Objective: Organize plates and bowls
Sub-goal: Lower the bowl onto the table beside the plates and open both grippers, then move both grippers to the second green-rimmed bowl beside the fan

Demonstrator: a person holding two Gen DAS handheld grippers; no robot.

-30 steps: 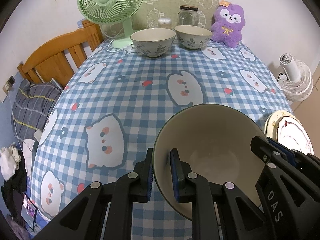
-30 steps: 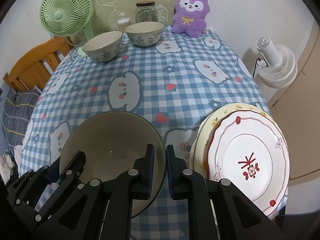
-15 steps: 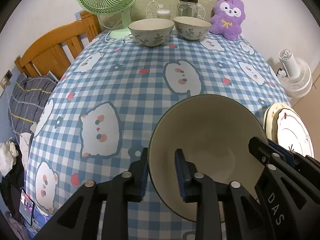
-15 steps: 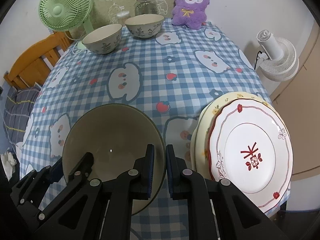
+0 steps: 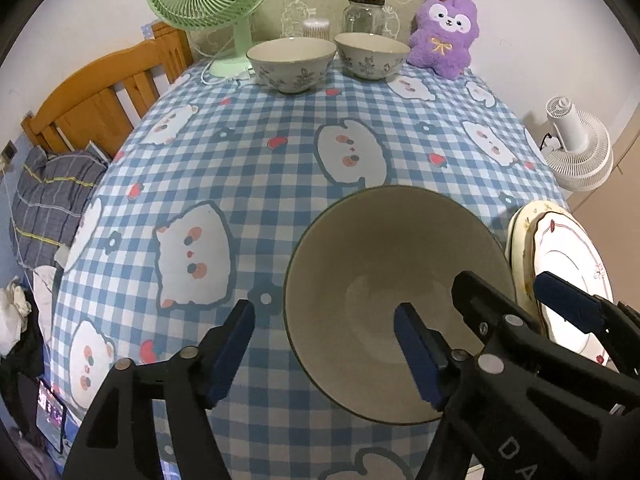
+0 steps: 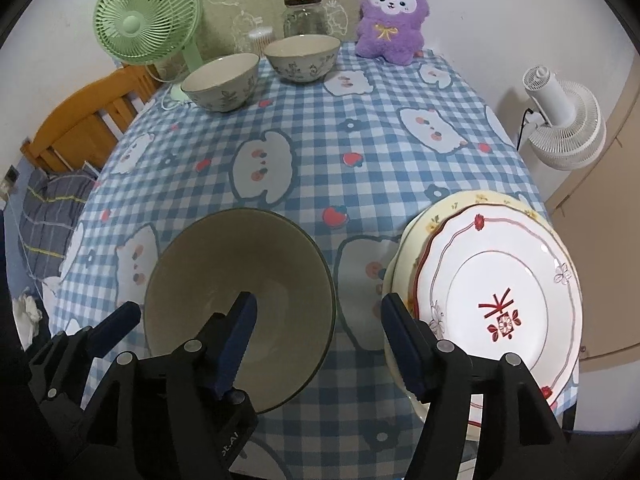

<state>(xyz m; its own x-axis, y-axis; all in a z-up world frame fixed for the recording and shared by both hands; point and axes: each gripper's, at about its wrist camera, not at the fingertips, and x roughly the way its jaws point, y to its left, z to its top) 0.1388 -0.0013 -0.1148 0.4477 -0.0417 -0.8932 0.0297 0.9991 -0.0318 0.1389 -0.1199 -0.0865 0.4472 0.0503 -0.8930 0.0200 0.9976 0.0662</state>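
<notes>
The large bowl (image 5: 396,280) rests upright on the bench (image 5: 280,168), just beside the stacked plates (image 6: 500,300). The left hand-held gripper (image 5: 324,344) and right hand-held gripper (image 6: 320,340) straddle opposite rims; jaws have just been opening, pads clear.

A large cream ceramic bowl with a dark rim (image 5: 384,264) sits upright on the counter, just beside two stacked floral plates (image 6: 500,300). Two smaller cream bowls with blue leaf patterns (image 5: 292,62) stand side by side at the far edge.
</notes>
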